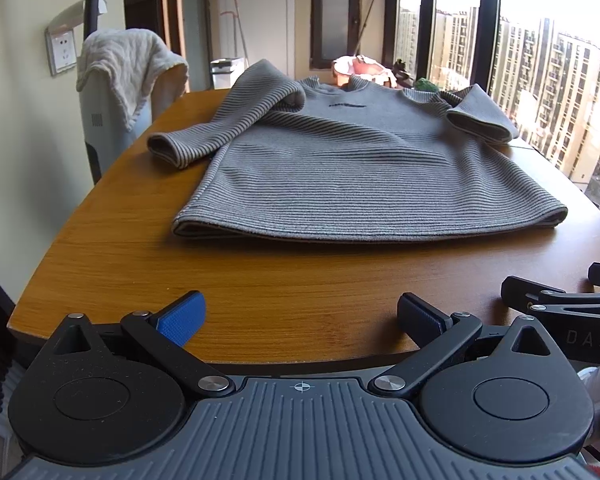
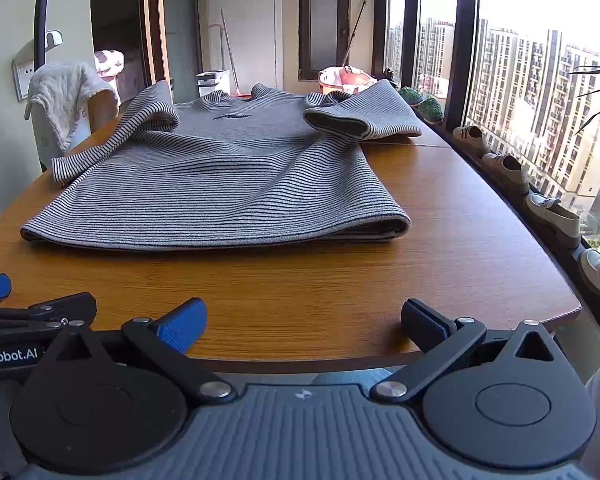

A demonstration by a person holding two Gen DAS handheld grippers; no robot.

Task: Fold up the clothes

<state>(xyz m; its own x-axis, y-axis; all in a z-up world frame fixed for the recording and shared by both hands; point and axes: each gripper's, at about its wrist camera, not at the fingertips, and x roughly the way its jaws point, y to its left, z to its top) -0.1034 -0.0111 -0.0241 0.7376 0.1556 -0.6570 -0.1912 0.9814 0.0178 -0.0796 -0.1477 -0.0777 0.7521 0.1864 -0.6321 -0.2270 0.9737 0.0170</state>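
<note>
Sweater (image 1: 340,160) collar's far side hidden; chest lettering unreadable.

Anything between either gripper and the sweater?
Nothing visible. Bare table lies between the open left gripper and the sweater hem; the same holds for the open right gripper in its own view. Both grippers sit at the near table edge, apart from the fabric.

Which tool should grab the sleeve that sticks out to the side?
Left, probably. The striped grey shirt's loose sleeve lies on the left tool's side. Both tools are open, empty.
</note>
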